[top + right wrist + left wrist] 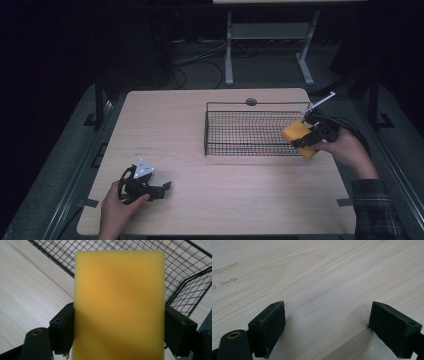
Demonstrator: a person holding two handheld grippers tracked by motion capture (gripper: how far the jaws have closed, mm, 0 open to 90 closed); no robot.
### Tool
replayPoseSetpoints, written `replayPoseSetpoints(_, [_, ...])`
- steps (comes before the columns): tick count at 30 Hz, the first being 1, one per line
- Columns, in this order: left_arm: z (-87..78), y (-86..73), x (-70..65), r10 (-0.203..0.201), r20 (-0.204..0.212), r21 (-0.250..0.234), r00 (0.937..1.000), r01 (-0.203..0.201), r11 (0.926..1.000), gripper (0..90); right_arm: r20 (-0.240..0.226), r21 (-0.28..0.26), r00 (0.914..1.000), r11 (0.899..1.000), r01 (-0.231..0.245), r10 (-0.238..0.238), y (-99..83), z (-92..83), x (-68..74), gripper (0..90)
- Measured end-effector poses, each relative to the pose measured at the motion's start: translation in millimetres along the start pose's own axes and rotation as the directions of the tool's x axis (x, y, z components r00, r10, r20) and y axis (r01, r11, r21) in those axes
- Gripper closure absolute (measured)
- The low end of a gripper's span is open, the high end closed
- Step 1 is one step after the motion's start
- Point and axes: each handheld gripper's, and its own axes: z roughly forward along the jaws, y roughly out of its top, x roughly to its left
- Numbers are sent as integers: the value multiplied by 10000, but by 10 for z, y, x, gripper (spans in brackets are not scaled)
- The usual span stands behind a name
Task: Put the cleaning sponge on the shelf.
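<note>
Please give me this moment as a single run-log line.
right tool: shut on sponge | sponge: at right end of basket | left tool: open, nothing between, resting low on table

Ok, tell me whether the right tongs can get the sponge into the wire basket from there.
Probably yes: the right tongs hold the yellow sponge at the wire basket's right end, whose open top leaves the way free.

Dark room; pale wood table point(165, 125); grey floor; white-legged desk point(229, 50) behind, cables point(200, 57) beneath
</note>
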Motion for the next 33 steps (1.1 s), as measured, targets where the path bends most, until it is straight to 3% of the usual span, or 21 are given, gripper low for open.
replayPoseSetpoints(19, [0, 0, -1, -11, 7, 1, 10000, 11, 10000, 128, 307, -107, 9965, 9970, -768, 771, 183, 185, -289, 225])
replayPoseSetpoints(33, [0, 0, 0, -5, -1, 2, 10000, 5, 10000, 128, 405, -168, 9912, 9919, -1255, 1261, 316, 366, -402, 225])
